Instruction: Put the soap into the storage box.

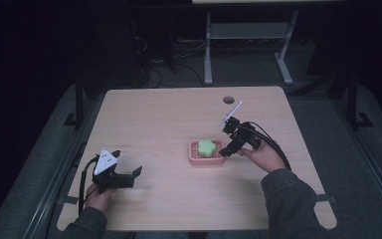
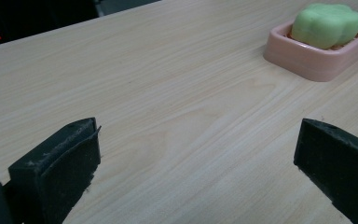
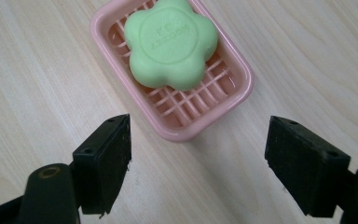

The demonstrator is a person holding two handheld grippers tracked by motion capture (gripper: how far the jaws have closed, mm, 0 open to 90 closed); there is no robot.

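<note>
A green flower-shaped soap point(image 1: 206, 147) point(image 3: 170, 43) point(image 2: 326, 24) lies in a pink slatted soap dish point(image 1: 195, 158) point(image 3: 223, 100) point(image 2: 303, 58) at the middle of the wooden table point(image 1: 164, 119). My right gripper point(image 1: 227, 148) point(image 3: 198, 156) hovers just right of the dish, open, its jaws spread wide with the dish's near corner between them and nothing held. My left gripper point(image 1: 135, 175) point(image 2: 196, 158) rests low near the table's front left, open and holding nothing, pointing toward the dish.
A round cable hole point(image 1: 228, 99) sits near the table's far edge. Beyond the table stand a white desk frame point(image 1: 208, 50) and cables on the dark floor. Bare wood lies between the two grippers.
</note>
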